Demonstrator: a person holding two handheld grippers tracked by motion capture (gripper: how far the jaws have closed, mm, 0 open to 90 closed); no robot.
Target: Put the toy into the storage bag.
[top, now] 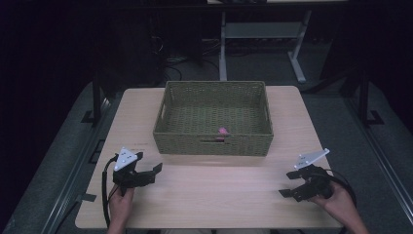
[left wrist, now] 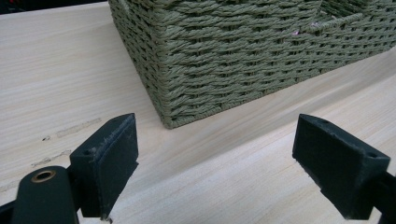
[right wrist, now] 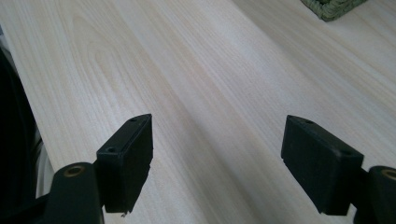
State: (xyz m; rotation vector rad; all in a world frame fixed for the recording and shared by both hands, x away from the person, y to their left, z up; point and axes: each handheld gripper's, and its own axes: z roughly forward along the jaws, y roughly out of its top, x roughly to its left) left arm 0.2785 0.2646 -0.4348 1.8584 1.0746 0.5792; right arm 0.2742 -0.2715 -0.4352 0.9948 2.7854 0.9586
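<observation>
Between my left gripper's (top: 148,171) spread jaws lies bare counter (top: 214,195); it holds nothing and points at the near left corner of the woven green basket (top: 213,143). My right gripper (top: 295,183) is likewise spread and empty, low over the counter's right side, well apart from the basket. I judge both are parked clear so either can reach in. A small pink object (top: 223,131) lies inside, against the near wall by the handle slot. I can read no labels or writing.
</observation>
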